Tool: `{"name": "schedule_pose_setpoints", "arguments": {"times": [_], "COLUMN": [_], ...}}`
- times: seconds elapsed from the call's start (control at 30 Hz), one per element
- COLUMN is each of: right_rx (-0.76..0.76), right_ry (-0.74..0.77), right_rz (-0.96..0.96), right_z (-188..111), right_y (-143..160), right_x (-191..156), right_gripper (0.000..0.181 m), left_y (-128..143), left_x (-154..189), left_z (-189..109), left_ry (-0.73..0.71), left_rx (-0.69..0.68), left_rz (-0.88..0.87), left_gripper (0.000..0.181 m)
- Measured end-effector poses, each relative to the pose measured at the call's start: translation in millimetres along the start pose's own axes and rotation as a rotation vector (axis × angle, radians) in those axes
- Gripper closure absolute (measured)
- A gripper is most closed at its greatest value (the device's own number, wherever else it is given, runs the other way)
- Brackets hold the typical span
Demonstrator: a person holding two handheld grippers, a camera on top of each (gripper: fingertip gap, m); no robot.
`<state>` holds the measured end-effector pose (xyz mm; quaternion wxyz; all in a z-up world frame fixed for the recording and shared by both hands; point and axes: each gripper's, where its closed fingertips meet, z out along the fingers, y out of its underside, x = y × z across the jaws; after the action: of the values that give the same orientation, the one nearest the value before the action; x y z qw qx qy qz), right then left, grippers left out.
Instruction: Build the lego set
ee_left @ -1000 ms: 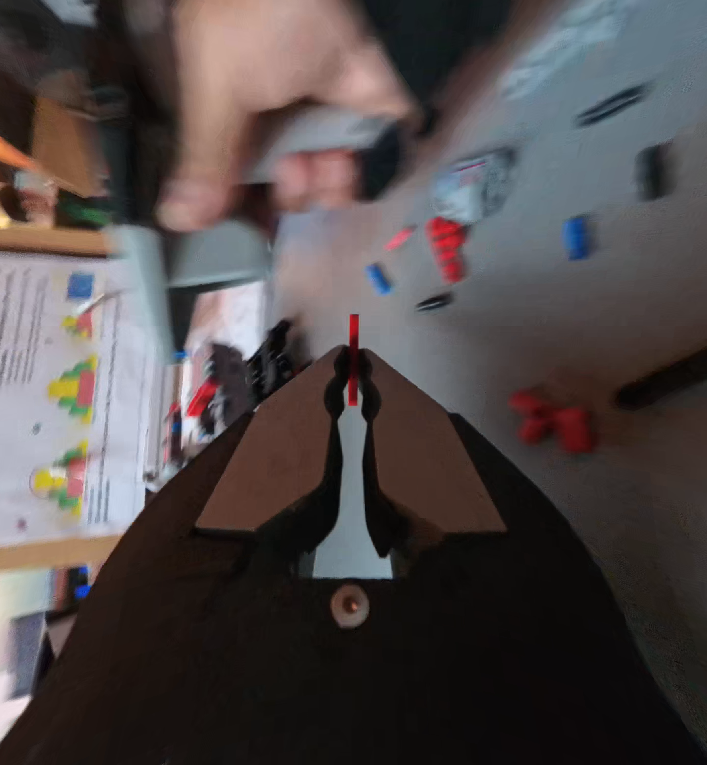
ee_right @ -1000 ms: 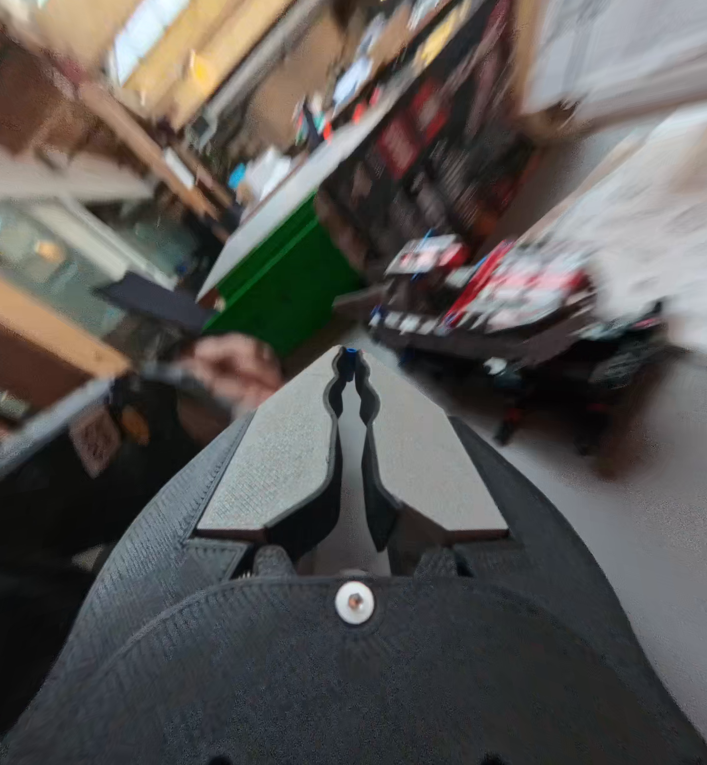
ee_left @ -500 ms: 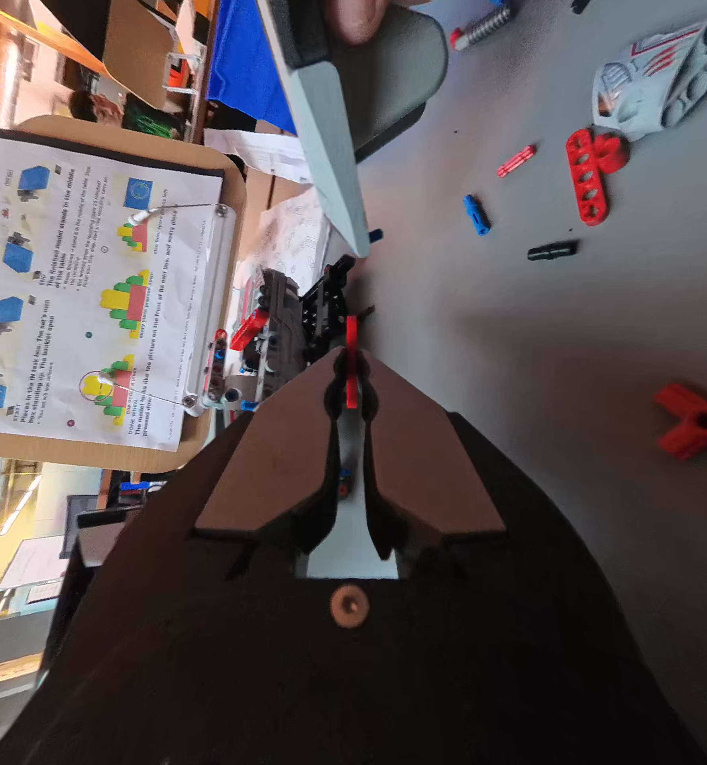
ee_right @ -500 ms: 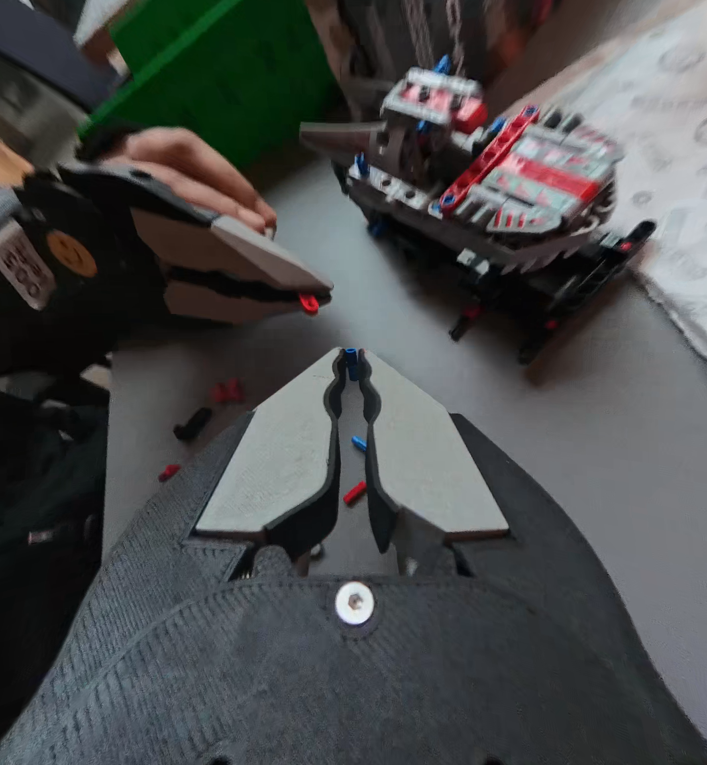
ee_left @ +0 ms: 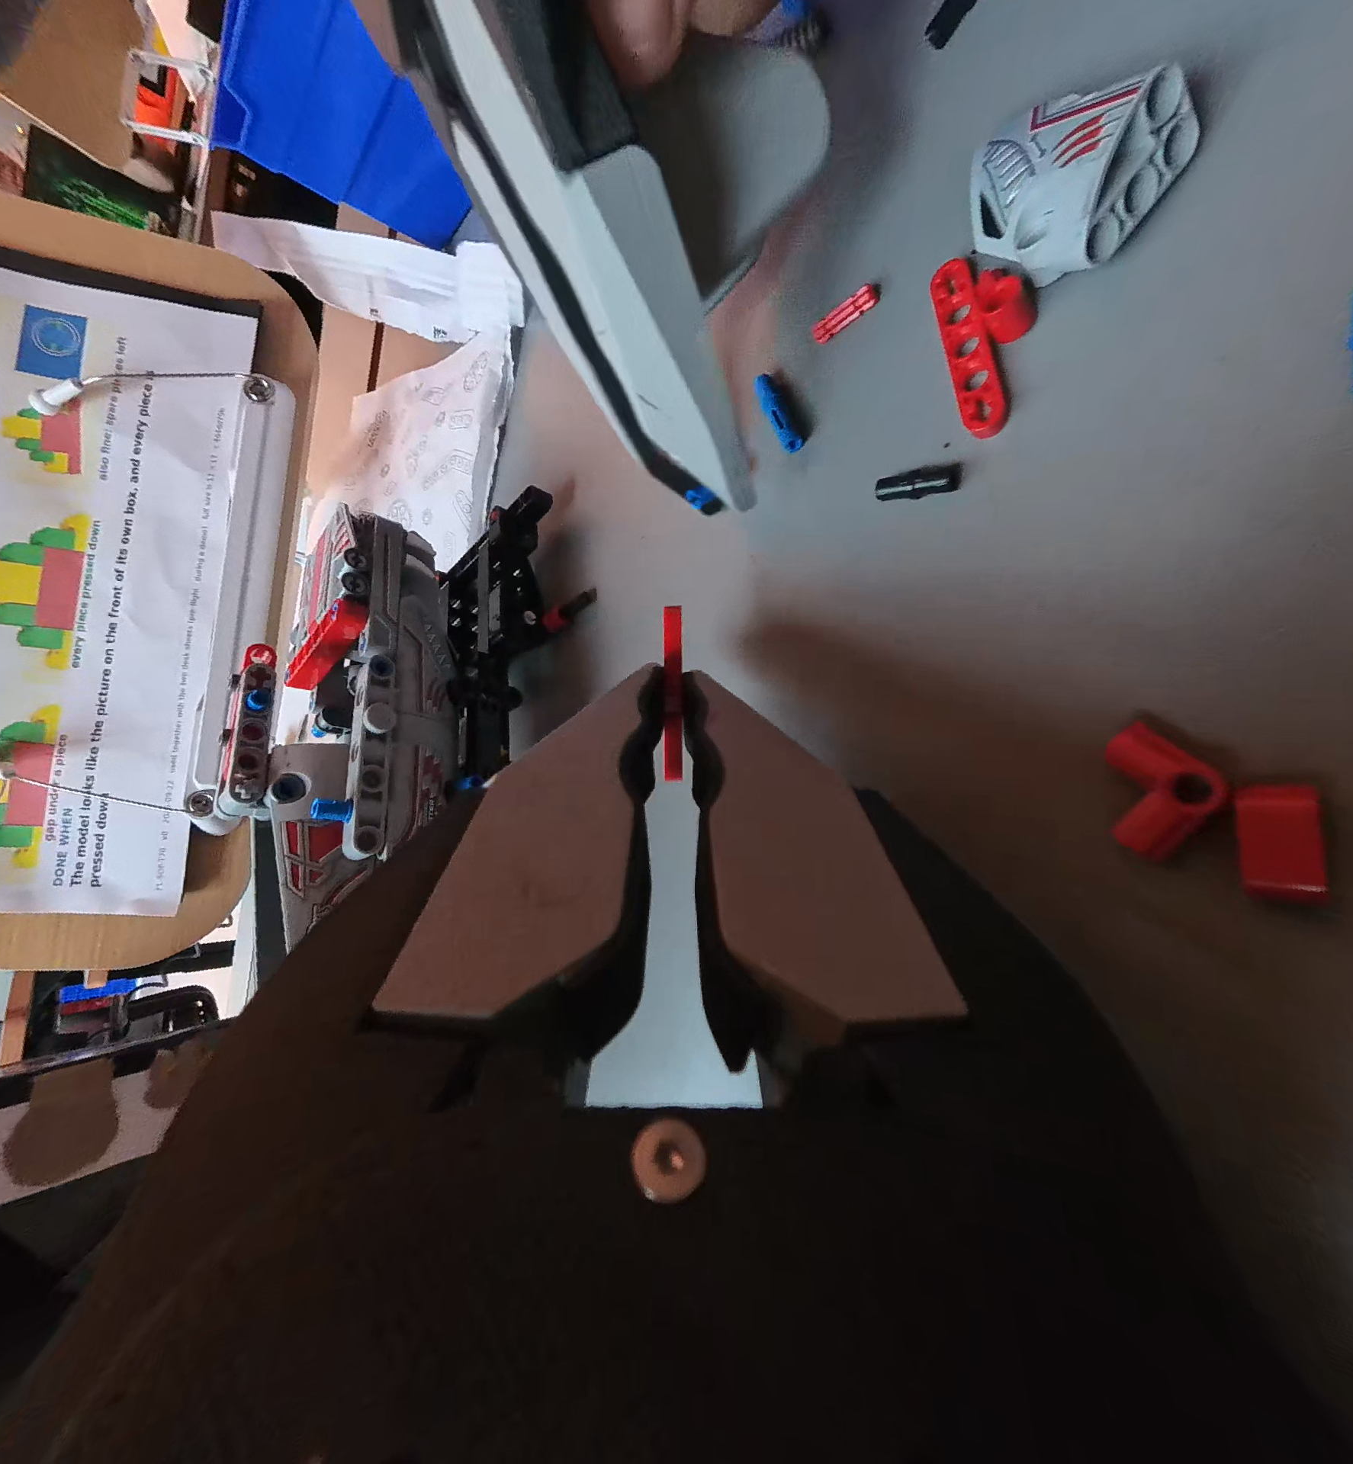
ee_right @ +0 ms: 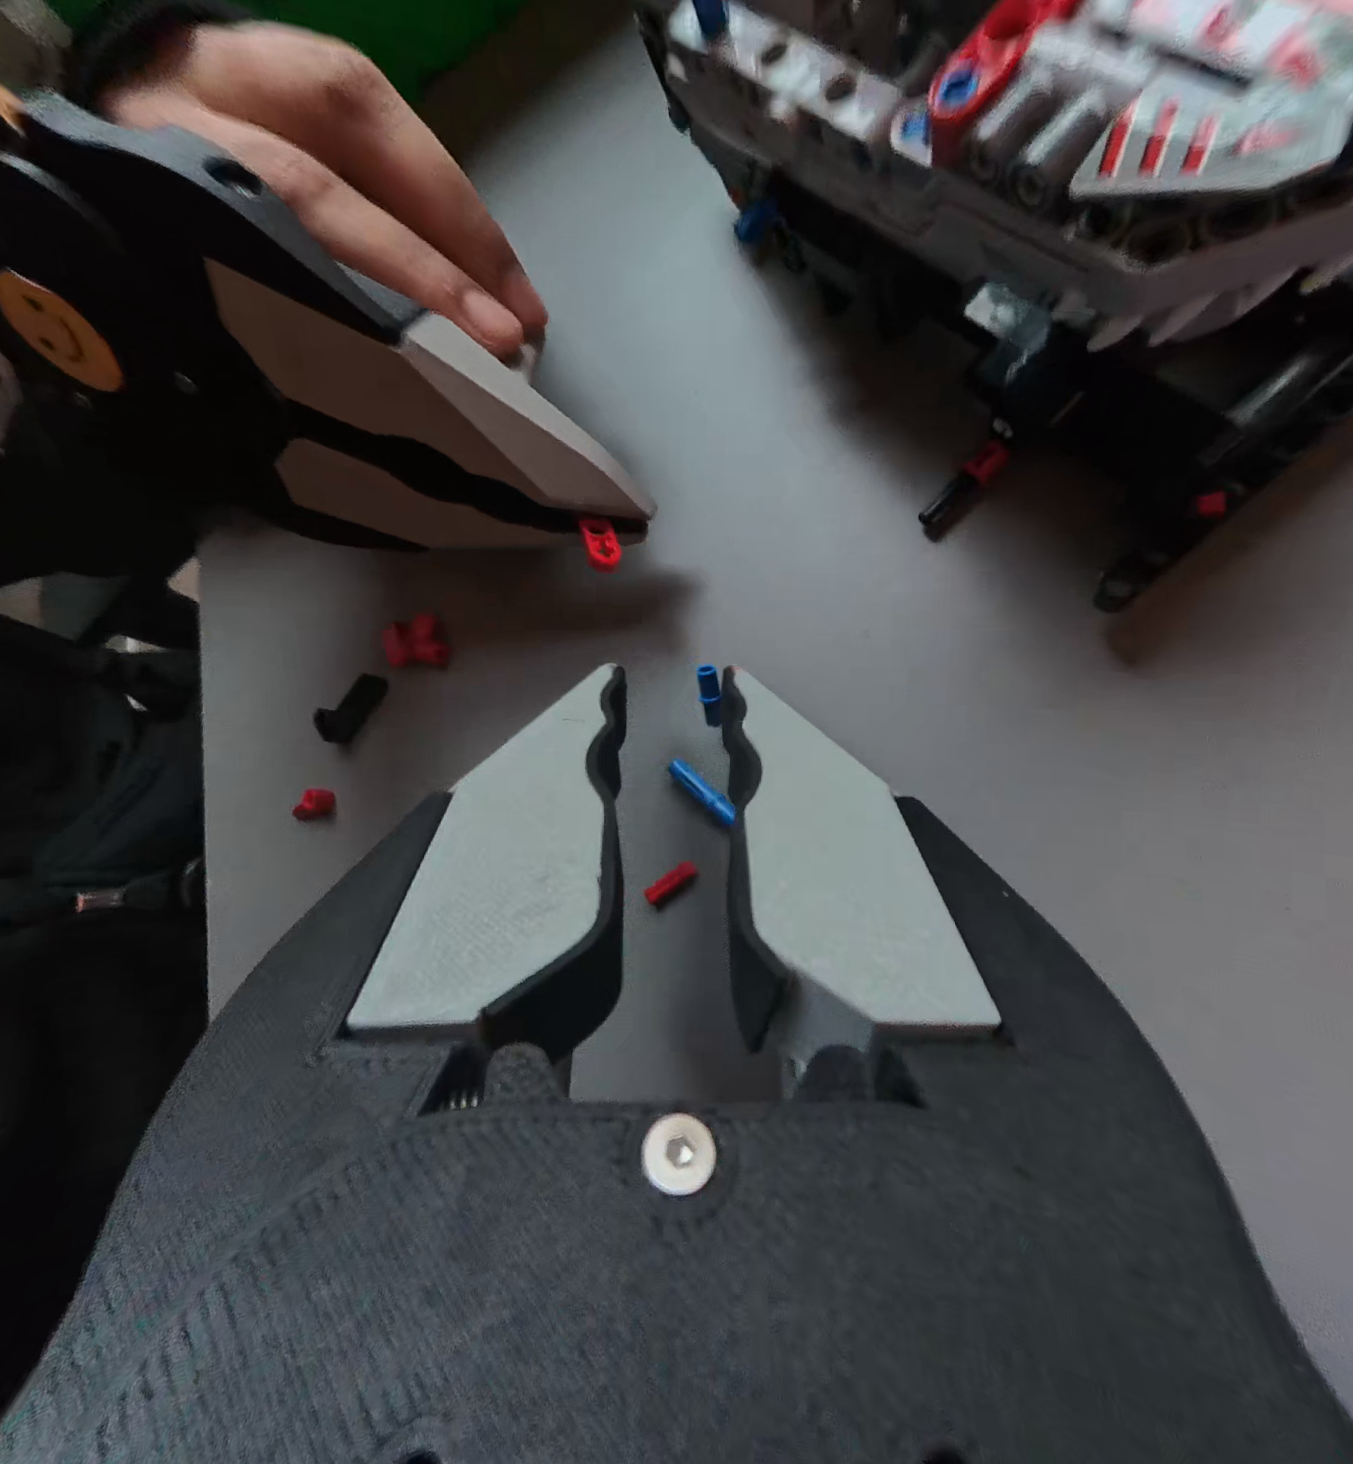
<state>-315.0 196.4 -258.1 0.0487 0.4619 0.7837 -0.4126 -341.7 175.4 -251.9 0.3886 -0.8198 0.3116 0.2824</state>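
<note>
Grey table [ee_right: 1054,832] lies mostly bare to the right of the R gripper [ee_right: 673,689], w/ open room between both tools and the part-built lego model [ee_right: 1054,198] at the top right of the right wrist view. That model sits by the table's edge, next to a printed sheet [ee_left: 420,451] and an instruction board [ee_left: 103,554].

L gripper [ee_left: 672,681], held low and level over the table by a hand [ee_right: 325,174], is clenched on a thin red piece [ee_left: 672,697] that sticks out past its tips. R gripper's jaws stand apart, released; a blue pin [ee_right: 709,693] sits against the inner face of one finger at the tip – whether stuck there or falling, can't tell.

Loose parts on the table: another blue pin [ee_right: 701,792] and a red pin [ee_right: 671,883] under the R jaws, a black pin [ee_left: 917,482], red beam [ee_left: 970,348], red connector [ee_left: 1165,800], grey panel [ee_left: 1085,174].

No containers on the table; a blue bin [ee_left: 325,103] sits beyond its edge, contents hidden.
</note>
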Motion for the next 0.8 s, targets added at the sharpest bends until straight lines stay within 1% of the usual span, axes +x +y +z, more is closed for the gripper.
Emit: {"name": "schedule_pose_setpoints", "arguments": {"times": [0.03,0.07,0.17,0.23,0.3,0.33,0.37,0.4,0.43,0.5,0.57,0.63,0.67,0.7,0.8], "right_rx": [-0.014,0.006,0.075,0.002,-0.082,-0.08,-0.077,-0.083,-0.088,-0.089,-0.065,-0.111,-0.12,-0.11,-0.046], "right_ry": [0.018,0.028,-0.012,-0.019,0.001,0.017,0.02,0.013,0.009,0.014,0.002,0.004,0.025,0.018,-0.091], "right_rz": [-0.01,-0.022,-0.038,-0.064,-0.129,-0.156,-0.177,-0.197,-0.219,-0.267,-0.294,-0.303,-0.313,-0.321,-0.316], "right_z": [1,0,-10,-9,-3,-1,-1,0,0,-1,-2,0,0,0,1], "right_y": [2,-2,-14,-1,13,12,11,12,13,13,9,17,18,17,7], "right_x": [3,3,-7,-8,-8,-8,-10,-12,-13,-16,-22,-21,-18,-21,-44], "right_gripper": [0.163,0.165,0.167,0.159,0.158,0.159,0.15,0.146,0.147,0.141,0.139,0.138,0.141,0.142,0.132], "left_y": [-1,-1,-2,-1,-2,-2,-1,-1,-1,-2,-3,-4,-4,-4,-7], "left_x": [0,0,0,0,2,2,2,2,2,2,1,1,2,3,1], "left_z": [0,0,0,1,1,1,1,1,1,1,0,0,-1,0,-1], "left_ry": [0.0,-0.001,0.0,0.003,0.009,0.011,0.012,0.012,0.012,0.013,0.009,0.009,0.01,0.012,0.004], "left_rx": [0.003,0.007,0.011,0.012,0.015,0.014,0.013,0.012,0.013,0.016,0.023,0.028,0.031,0.03,0.039], "left_rz": [-0.001,-0.003,-0.008,-0.011,-0.015,-0.014,-0.012,-0.01,-0.01,-0.011,-0.013,-0.011,-0.008,-0.006,-0.009], "left_gripper": [0.18,0.18,0.179,0.18,0.18,0.18,0.18,0.18,0.18,0.18,0.18,0.18,0.181,0.18,0.18]}}
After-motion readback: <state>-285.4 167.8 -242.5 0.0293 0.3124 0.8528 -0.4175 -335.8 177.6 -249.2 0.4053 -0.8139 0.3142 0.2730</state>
